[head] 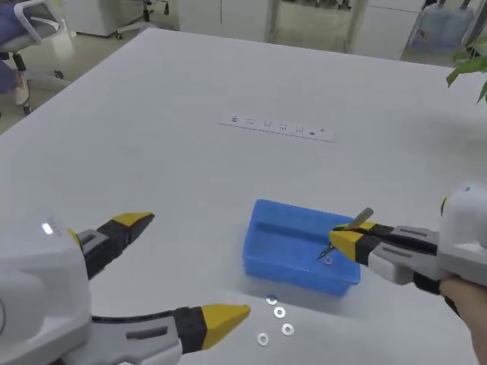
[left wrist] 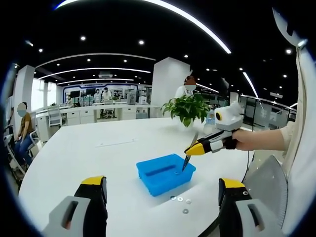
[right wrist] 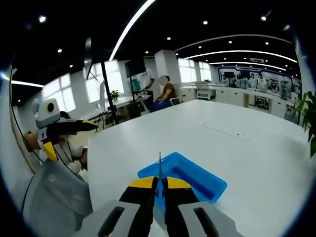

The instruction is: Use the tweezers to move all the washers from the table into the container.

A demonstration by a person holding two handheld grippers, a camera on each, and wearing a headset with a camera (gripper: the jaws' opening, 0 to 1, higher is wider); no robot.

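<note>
**A:** Lower left: left gripper (head: 196, 265) spread wide, empty. Bottom centre: four washers (head: 280, 312) loose on the table (head: 190, 152), just below the blue container (head: 278, 236).

**B:** Yep. Centre right: tweezers (head: 361, 219) slanting down-left into it, pinched tight by the right gripper (head: 340, 239). Next grab: down-left of the tips, short hop, probably.

This is an open-plan office. A wide white bench (head: 228, 84) has a socket strip (head: 278, 128) set into it and a swivel chair (head: 34, 26) at its far left. Long ceiling light strips (left wrist: 192, 24) run overhead, white cabinets (left wrist: 94, 116) line the far wall, a potted plant (left wrist: 187, 108) stands nearby, and people (left wrist: 106, 94) are at distant desks.
</note>
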